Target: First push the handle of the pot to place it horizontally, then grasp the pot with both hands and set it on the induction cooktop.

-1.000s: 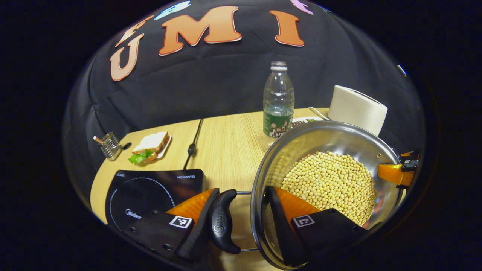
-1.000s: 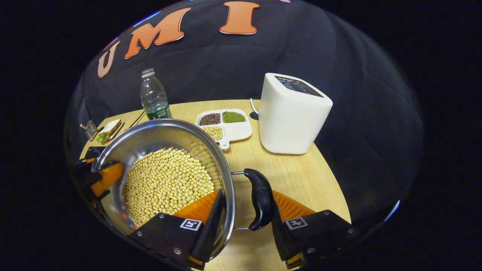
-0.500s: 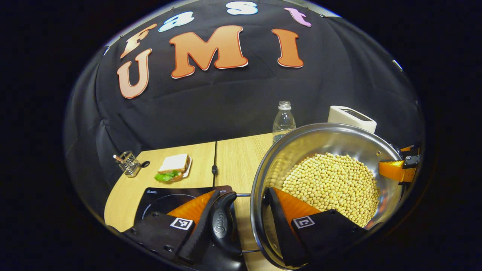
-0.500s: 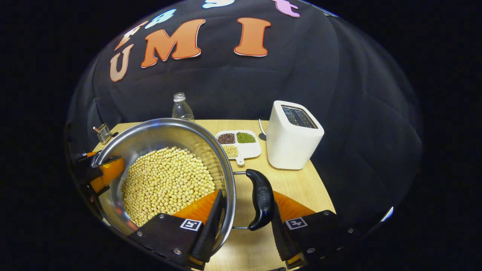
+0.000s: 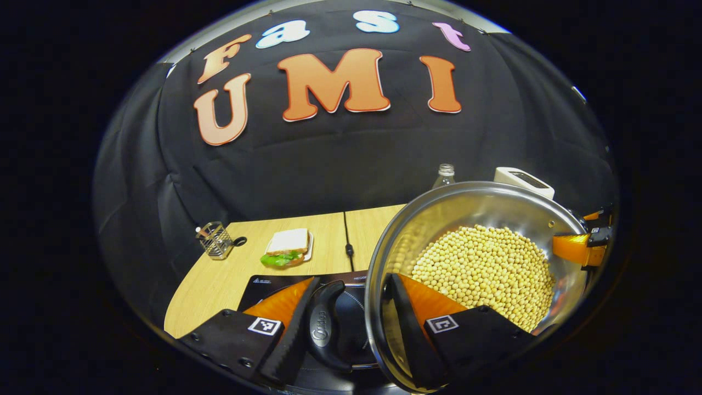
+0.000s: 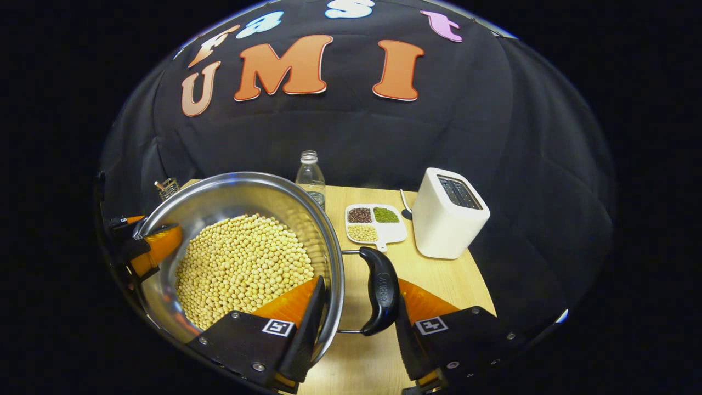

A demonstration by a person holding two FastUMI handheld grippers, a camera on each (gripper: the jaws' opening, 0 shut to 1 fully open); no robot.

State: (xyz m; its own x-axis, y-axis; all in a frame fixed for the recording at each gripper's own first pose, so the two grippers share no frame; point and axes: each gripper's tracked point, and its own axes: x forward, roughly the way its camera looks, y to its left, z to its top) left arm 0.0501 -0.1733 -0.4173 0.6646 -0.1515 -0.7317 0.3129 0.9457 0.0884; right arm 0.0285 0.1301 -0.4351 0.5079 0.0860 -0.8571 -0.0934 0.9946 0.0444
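In the left gripper view the round stainless-steel pot [image 5: 477, 241], filled with pale yellow soybeans [image 5: 482, 274], is sitting at the lower right of the frame; the left gripper [image 5: 351, 323] is straddling the pot's near wall and its black curved side handle [image 5: 323, 326], one finger inside the rim, the other outside the handle; both look to be pressing, so the jaws are clamping handle and wall together. Under that handle, at the bottom centre, the black glass induction cooktop [image 5: 263, 285] is showing on the light wooden table [image 5: 247, 263]; the pot appears to be held in the air, though I cannot tell for certain.

In the right gripper view the right gripper [image 6: 359, 307] is pinching the opposite black handle [image 6: 381, 291] against the pot wall in the same way, at the lower centre.

Judging by the load of beans, the pot is likely handling heavy; its polished wall is slippery and stiff; the two handles are the sound holds, kept level so nothing spills.
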